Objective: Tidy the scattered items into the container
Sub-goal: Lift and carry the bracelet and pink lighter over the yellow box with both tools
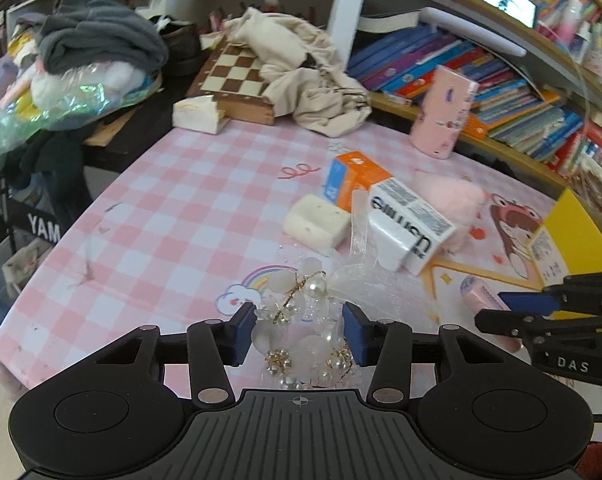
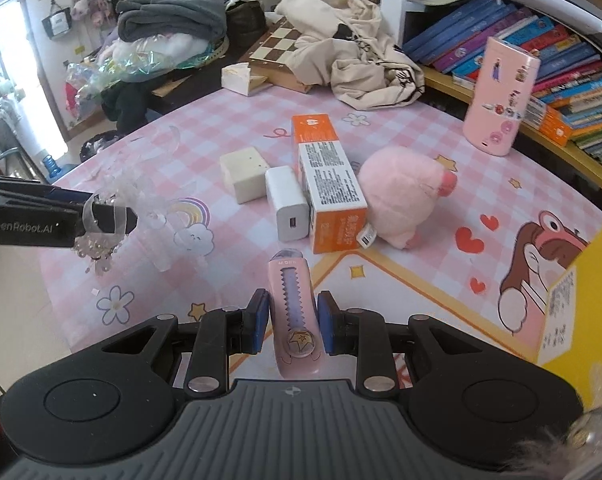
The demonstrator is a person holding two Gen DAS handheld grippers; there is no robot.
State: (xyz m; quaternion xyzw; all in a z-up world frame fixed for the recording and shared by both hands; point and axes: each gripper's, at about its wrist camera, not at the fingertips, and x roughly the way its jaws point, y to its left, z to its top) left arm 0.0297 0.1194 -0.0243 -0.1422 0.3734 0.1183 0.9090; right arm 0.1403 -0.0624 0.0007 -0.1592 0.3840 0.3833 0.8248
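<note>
While the left tool [image 1: 299, 330] grips the pearl hairpiece [image 1: 301, 320], the right tool [image 2: 293, 322] pinches the pink cutter [image 2: 295, 312].

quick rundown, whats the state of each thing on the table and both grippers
left gripper: shut on the pearl hair ornament, lifted off the table
right gripper: around the pink box cutter, grip unclear
orange box: lying flat
white charger: lying beside the orange box
cream block: resting flat
pink plush: on its side
pink case: standing upright
yellow box: at the table's right edge
</note>
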